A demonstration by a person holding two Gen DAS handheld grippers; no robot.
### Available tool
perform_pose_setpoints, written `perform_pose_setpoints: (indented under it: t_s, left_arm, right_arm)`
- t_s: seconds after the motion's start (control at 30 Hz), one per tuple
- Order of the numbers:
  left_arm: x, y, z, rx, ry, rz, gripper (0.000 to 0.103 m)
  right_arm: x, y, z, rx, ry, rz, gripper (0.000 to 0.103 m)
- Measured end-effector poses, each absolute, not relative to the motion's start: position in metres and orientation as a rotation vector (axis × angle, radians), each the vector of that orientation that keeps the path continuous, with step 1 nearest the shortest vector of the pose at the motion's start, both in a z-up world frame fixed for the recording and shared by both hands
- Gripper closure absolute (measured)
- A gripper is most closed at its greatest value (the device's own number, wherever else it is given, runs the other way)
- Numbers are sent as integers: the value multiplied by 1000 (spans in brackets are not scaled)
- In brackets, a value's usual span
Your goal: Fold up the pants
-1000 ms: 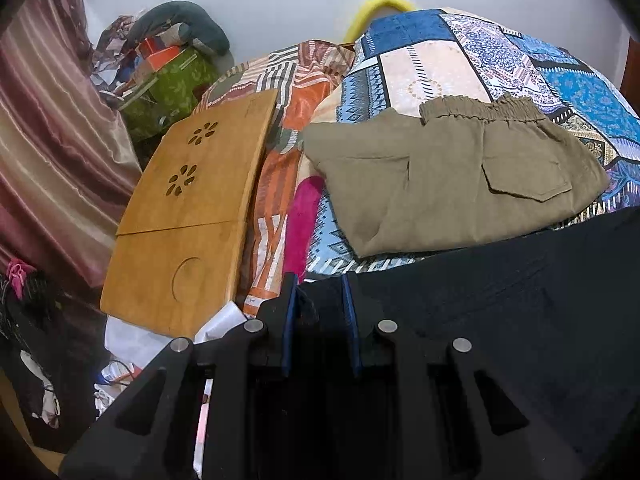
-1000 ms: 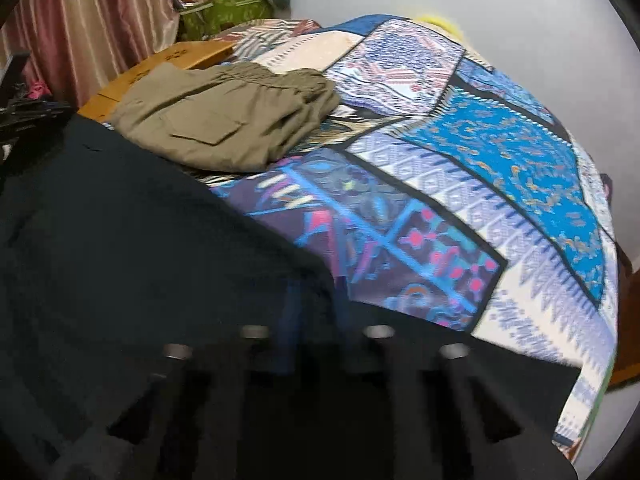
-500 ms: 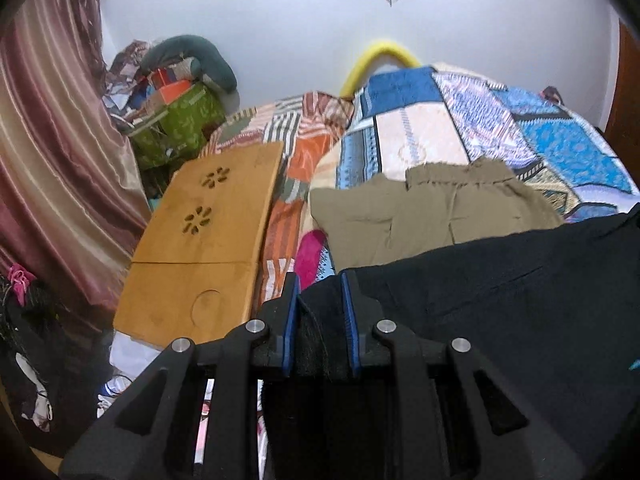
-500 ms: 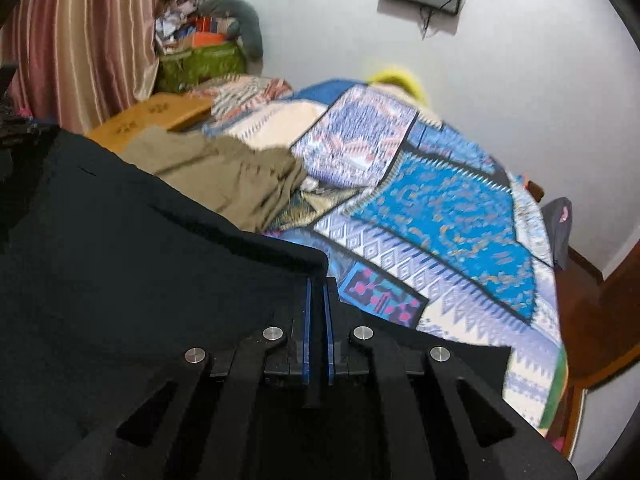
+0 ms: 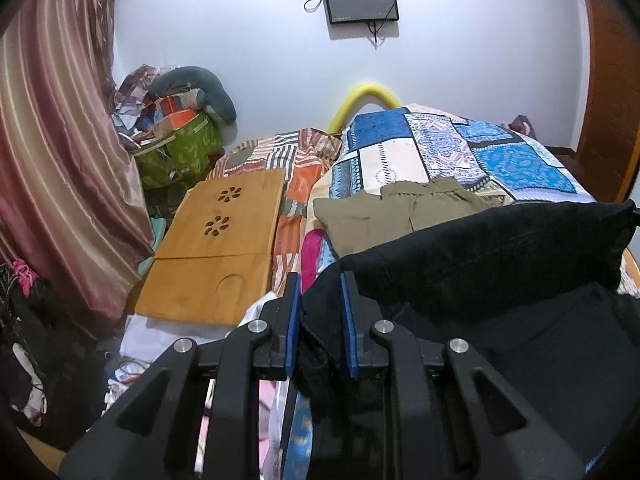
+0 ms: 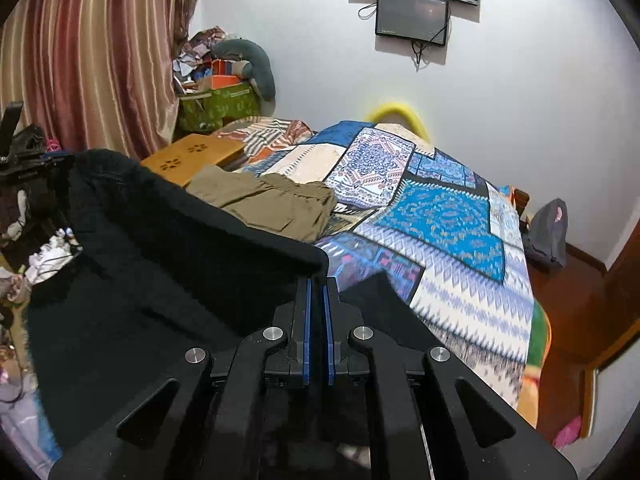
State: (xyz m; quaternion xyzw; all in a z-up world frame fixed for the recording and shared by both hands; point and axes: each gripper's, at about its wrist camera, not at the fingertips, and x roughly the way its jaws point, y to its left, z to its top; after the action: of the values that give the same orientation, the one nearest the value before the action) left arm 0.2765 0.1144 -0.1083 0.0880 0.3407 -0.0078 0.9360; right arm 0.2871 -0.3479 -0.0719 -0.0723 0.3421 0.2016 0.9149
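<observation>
Between the blue pads of my left gripper [image 5: 319, 295] sits a thick bunch of black pants [image 5: 492, 252], and the jaws stand narrow, clamped on that wad of cloth. My right gripper [image 6: 317, 284] pinches another corner of the same pants [image 6: 168, 264]; its pads are almost together with only a thin edge of fabric caught between them. The cloth is dark, matte and slightly fuzzy, and it spans from one gripper to the other as a sagging sheet with a rolled upper edge, held up off the bed [image 6: 452, 216].

A bedspread of patchwork print covers the bed, with blue, white and pink panels in geometric and floral patterns. On it, beyond the black cloth, lie folded olive pants [image 6: 272, 200] of smooth woven fabric, with a gathered elastic waist and a flapped pocket.

Beside the bed rests a flat wooden lap tray [image 5: 224, 236], honey-coloured, with two flower-shaped cut-outs and a round recess. Behind it stands a green fabric bag [image 5: 180, 152] with a pale leaf pattern, stuffed with papers, and a grey curved cushion [image 5: 200, 88] on top. Satiny striped curtains [image 5: 60, 140] in maroon and cream hang at the side. A dark screen [image 6: 412, 14] is mounted on the white wall, cables dangling under it. I can read no writing or labels anywhere.
</observation>
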Motion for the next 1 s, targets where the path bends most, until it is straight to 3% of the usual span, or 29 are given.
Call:
perform_pose_setpoints:
  t_s: [0.43,0.77,1.0]
  left_arm:
    - [154,137,-149,146,744,-52,87]
    - [120,151,-229,98,924,-34,88]
    - [114,149,-245,70,946,-31,87]
  right_arm:
    - [179,-348,-89,-58,767,459,98]
    - [139,-336,-137,-22,876,474,98]
    - [131,-335,-144,1,883,468,96]
